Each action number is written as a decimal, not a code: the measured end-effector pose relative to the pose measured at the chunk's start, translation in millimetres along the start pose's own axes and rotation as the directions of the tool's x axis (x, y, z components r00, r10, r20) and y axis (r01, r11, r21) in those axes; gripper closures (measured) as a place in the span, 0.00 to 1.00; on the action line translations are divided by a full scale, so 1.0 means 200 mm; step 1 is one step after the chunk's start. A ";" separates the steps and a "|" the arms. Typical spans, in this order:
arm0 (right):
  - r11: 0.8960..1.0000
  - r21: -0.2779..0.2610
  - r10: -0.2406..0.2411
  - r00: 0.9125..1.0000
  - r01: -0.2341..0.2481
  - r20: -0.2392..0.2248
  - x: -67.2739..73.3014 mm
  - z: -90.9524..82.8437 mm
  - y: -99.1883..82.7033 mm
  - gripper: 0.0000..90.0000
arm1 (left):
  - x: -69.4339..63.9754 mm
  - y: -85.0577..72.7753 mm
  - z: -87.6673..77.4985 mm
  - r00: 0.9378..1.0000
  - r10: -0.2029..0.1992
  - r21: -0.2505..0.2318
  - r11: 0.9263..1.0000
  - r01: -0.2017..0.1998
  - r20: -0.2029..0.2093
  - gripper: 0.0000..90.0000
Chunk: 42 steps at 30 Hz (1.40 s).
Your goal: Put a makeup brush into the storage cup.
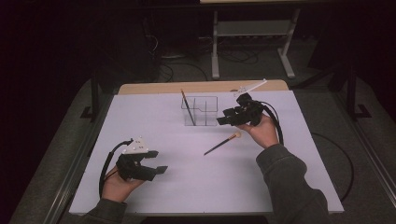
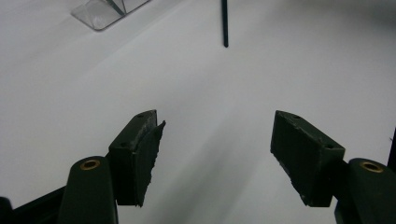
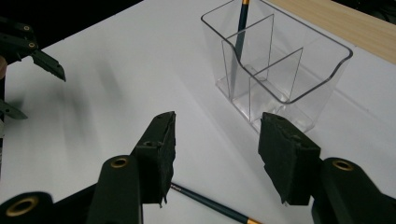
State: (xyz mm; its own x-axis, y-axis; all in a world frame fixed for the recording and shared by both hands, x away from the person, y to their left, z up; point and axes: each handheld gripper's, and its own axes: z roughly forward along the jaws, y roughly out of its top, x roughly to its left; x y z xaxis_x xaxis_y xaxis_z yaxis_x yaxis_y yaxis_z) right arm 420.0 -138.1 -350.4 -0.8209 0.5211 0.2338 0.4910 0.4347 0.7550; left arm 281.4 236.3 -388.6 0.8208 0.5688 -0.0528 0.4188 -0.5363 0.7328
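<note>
I hold my left gripper (image 1: 156, 161) low over the near left part of the white table (image 1: 154, 121), its jaws spread wide with nothing between them. In the left gripper view the pads (image 2: 140, 156) stand far apart above bare white surface, and the grey three-cornered plate (image 1: 136, 146) sits on top of it, with its cable (image 1: 108, 161) looping back past my left hand (image 1: 119, 184).

My right gripper (image 1: 223, 116) hangs at the far right of the table, just beside the clear plastic organizer (image 1: 200, 111), jaws also parted and empty. In the right gripper view its pads (image 3: 161, 154) frame the table in front of the organizer (image 3: 280, 60), whose thin walls split it into compartments.

One dark-handled brush (image 1: 187, 107) stands tilted in the organizer's left compartment, leaning against the wall; from my right gripper view I see its shaft (image 3: 241, 28) rising out of the farthest compartment. A second brush (image 1: 222, 143) lies flat on the table between my two grippers, nearer the right one, its pale tip pointing toward my right hand (image 1: 261, 128). In the right gripper view it (image 3: 210, 204) lies under my jaws, apart from them.

I can read no brand, label or writing on the brushes or the organizer; any marks are too small and blurred to tell
</note>
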 end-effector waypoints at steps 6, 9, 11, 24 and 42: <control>1.000 0.014 -0.002 1.000 0.002 -0.002 0.01 0.00 -0.04 0.48 | -0.01 0.01 0.01 1.000 0.003 0.003 1.000 -0.003 -0.002 0.35; 1.000 0.010 -0.005 1.000 0.005 -0.006 0.01 -0.01 -0.06 0.48 | -0.01 0.01 0.01 1.000 -0.003 -0.003 1.000 0.003 0.002 0.35; 1.000 0.010 -0.004 1.000 0.004 -0.006 0.01 -0.01 -0.07 0.48 | -0.01 0.01 0.02 1.000 -0.002 -0.003 1.000 0.002 0.003 0.35; 1.000 -0.011 0.019 1.000 -0.019 -0.014 0.02 -0.06 -0.20 0.47 | -0.01 0.01 0.03 1.000 -0.003 -0.014 1.000 0.003 0.012 0.35; 0.997 -0.059 0.040 0.999 -0.041 -0.017 0.05 -0.17 -0.40 0.46 | -0.01 0.08 0.06 0.999 -0.030 -0.028 0.999 0.031 0.029 0.35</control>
State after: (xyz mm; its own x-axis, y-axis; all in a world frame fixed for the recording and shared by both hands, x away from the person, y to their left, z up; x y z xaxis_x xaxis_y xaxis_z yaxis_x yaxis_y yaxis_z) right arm 362.8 -192.8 -387.2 -0.8055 0.5253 0.2742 0.5061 0.3692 0.7795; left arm 290.5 218.5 -385.8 0.8187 0.5663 -0.0949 0.4331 -0.5005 0.7496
